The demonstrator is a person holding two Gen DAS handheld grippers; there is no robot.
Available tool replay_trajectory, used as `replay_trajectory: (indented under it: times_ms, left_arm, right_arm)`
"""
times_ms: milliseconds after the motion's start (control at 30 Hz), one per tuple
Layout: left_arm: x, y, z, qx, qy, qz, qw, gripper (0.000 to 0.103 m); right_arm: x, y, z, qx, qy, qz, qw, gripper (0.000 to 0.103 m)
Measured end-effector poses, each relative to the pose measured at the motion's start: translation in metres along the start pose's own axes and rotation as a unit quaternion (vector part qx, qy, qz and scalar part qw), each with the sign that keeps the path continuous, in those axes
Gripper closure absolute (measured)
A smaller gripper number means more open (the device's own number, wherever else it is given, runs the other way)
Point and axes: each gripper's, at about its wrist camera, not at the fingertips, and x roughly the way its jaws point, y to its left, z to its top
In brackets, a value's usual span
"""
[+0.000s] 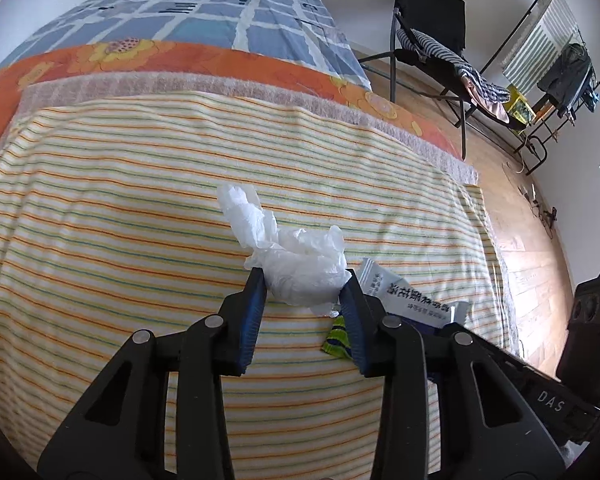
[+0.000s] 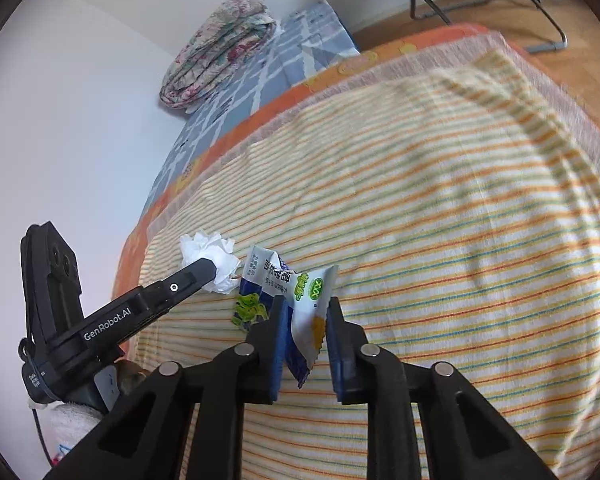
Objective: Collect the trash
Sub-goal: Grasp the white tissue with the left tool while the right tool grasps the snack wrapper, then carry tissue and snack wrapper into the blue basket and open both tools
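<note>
item: left gripper (image 1: 302, 280), fingers closed part-way and pinching a crumpled white tissue (image 1: 296, 264). the wad fills the gap between the two blue pads; a loose tail of it rises up and away from the fingertips, toward the far end of the bed. the tissue's long axis runs roughly along the fingers, bulk at the tips, tail beyond. whether it is lifted clear of the striped blanket (image 1: 120, 208) or just brushing it cannot be told from either view.

item: right gripper (image 2: 306, 304), fingers drawn in on a white and blue snack wrapper (image 2: 308, 312). the wrapper stands on edge between the pads, its long axis running up and down the gap, crimped end pointing back toward the gripper body, the green-logo end sticking out past the tips. just beside it, on the left gripper's side, a second printed packet (image 2: 260, 276) with a green frog figure overlaps it; whether that packet is caught in the grip or lying on the blanket is unclear.

relation: the two grippers sit close together near the blanket's near edge, left tissue just beside the right wrapper, almost touching. each hand already has its own piece, so neither is nearer to the other's.

judgement: both pieces look secured; the coming move likely calls for carrying them to a bin, none of which shows here.
</note>
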Motion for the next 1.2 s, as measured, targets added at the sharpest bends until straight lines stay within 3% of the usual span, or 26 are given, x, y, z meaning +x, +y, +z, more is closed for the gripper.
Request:
replay_trajectory:
  times_ms: [267,500,900,1200]
  left_arm:
    - [-0.027,0.008,-0.008,0.003,-0.011,0.005,0.9999,0.068]
    - [-0.075,0.011,-0.031,0.024,-0.021,0.009,0.9995,0.068]
    - [-0.180,-0.004,-0.089,0.077,-0.047,0.005,0.9959,0.068]
    - [-0.249,-0.018,-0.157,0.109,-0.061,-0.014,0.9921,0.068]
  right_arm:
    - [-0.026,0.026,-0.006,-0.056,-0.024,-0.023,0.998,0.093]
    - [-0.057,0.048,-0.023,-0.114,-0.033,-0.052,0.992,0.095]
    - [-0.139,0.106,-0.081,-0.239,-0.061,-0.085,0.965,0.096]
    - [-0.198,0.137,-0.149,-0.311,-0.070,-0.086,0.944,0.096]
